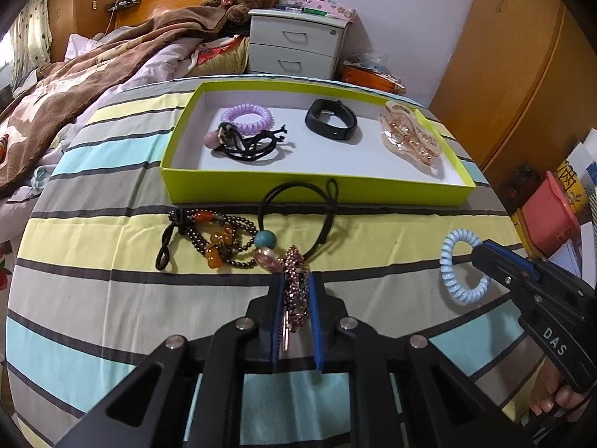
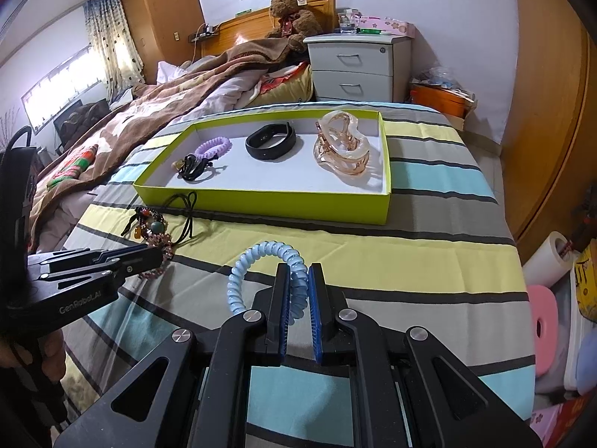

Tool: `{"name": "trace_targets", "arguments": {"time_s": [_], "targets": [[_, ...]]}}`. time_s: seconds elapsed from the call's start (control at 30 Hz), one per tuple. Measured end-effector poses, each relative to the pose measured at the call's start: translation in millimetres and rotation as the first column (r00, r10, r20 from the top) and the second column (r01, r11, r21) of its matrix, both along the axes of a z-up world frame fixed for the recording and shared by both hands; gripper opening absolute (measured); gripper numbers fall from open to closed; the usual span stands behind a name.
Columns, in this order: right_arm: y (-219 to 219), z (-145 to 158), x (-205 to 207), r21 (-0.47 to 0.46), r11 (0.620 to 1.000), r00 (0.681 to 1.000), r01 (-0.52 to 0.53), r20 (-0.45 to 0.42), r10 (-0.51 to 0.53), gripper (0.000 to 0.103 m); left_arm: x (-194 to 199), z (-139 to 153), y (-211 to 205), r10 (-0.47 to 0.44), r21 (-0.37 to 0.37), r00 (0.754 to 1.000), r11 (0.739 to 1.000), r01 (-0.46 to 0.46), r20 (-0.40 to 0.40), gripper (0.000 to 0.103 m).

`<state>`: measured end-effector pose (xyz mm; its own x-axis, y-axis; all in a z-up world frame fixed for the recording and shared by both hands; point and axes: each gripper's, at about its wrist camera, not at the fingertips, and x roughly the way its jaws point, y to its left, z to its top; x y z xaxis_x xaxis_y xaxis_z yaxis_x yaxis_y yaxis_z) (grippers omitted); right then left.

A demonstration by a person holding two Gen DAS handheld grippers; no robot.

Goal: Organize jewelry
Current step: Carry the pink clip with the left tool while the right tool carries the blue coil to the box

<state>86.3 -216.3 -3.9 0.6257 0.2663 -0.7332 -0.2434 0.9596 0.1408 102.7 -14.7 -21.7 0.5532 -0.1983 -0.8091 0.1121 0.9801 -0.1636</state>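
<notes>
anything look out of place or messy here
Nothing looks damaged or spilled. The untidy spot is in front of the green tray: a beaded bracelet and a black cord necklace lie in a tangled heap on the striped bedsheet, not yet in the tray with the sorted pieces.

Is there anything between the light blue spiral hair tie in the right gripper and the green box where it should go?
Nothing visible blocks it. The right gripper holds the blue spiral hair tie over bare striped bedsheet, and the green box lies straight ahead with free floor between the black wristband and the clear claw clip.
</notes>
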Motion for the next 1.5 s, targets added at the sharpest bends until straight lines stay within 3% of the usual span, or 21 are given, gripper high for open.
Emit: {"name": "trace_targets", "arguments": {"time_s": [0.57, 0.77, 0.87, 0.93, 1.07, 1.3, 1.37, 1.43, 1.5], "targets": [[-3, 7, -8, 0.003, 1.0, 1.0, 0.016, 0.017, -0.016, 0.01, -15, 12, -2, -0.031, -0.05, 0.999, 0.998, 0.032, 0.028, 0.008], [-4, 8, -10, 0.006, 1.0, 1.0, 0.018, 0.021, -0.018, 0.01, -15, 1, 4, -0.024, -0.052, 1.0, 0.998, 0.023, -0.012, 0.009], [-3, 7, -10, 0.006, 1.0, 1.0, 0.016, 0.019, -0.016, 0.01, -13, -1, 8, 0.004, -0.059, 1.0, 0.998, -0.004, -0.008, 0.023], [-3, 7, -11, 0.006, 1.0, 1.0, 0.018, 0.02, -0.018, 0.01, -11, -3, 7, 0.008, -0.051, 1.0, 0.999, -0.009, -0.019, 0.044], [-2, 6, -11, 0.008, 1.0, 1.0, 0.018, 0.018, -0.018, 0.01, -11, -4, 2, 0.001, -0.034, 1.0, 0.999, -0.001, -0.018, 0.051], [-1, 5, -12, 0.011, 1.0, 1.0, 0.017, 0.015, -0.017, 0.01, -9, -5, -13, -0.012, 0.063, 1.0, 0.998, 0.012, 0.001, 0.051], [-1, 5, -12, 0.01, 1.0, 1.0, 0.016, 0.016, -0.016, 0.01, -8, -6, -18, -0.016, 0.106, 1.0, 0.994, 0.016, 0.003, 0.042], [-1, 5, -12, 0.01, 1.0, 1.0, 0.016, 0.016, -0.016, 0.01, -8, -6, -20, -0.018, 0.127, 1.0, 0.992, 0.017, 0.009, 0.026], [-1, 5, -11, 0.009, 1.0, 1.0, 0.017, 0.016, -0.017, 0.01, -8, -5, -20, -0.02, 0.129, 1.0, 0.991, 0.019, 0.008, 0.02]]}}
